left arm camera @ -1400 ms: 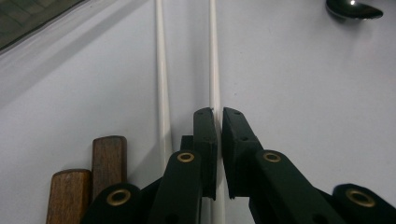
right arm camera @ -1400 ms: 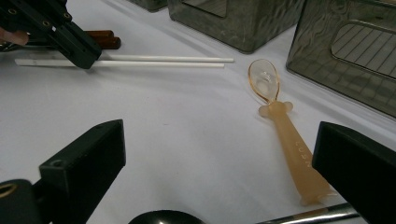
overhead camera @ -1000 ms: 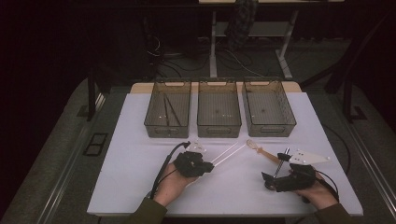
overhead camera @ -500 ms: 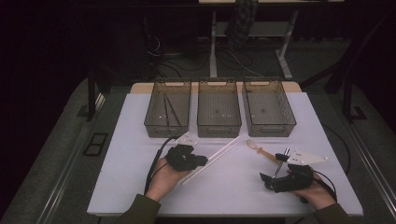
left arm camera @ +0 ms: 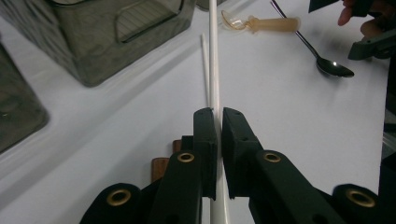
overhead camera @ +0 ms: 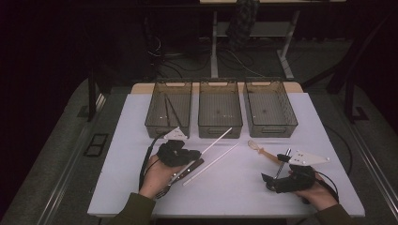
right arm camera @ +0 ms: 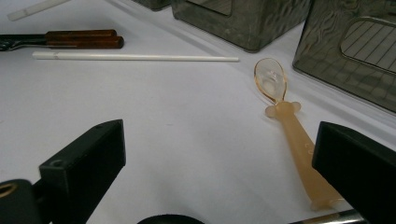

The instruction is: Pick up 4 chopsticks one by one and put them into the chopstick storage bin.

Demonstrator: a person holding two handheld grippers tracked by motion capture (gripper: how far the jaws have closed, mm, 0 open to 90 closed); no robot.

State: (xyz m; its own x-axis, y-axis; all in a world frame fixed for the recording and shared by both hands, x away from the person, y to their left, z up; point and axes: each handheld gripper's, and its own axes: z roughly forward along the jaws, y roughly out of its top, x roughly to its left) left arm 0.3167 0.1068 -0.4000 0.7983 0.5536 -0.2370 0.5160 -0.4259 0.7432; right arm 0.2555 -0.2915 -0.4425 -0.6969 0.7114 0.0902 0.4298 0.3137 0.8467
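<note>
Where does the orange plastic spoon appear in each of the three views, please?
High view: the orange plastic spoon lies right of centre, before the right bin.
Left gripper view: top, right of centre.
Right gripper view: right of centre, bowl uppermost.
Shared landmark: the loose white stick.

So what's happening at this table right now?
A person works with two handheld grippers. The left gripper is shut on a white chopstick, lifted above its twin on the white table. The right gripper is open, facing an amber spoon. Three grey bins stand behind; the left one holds dark chopsticks.
</note>
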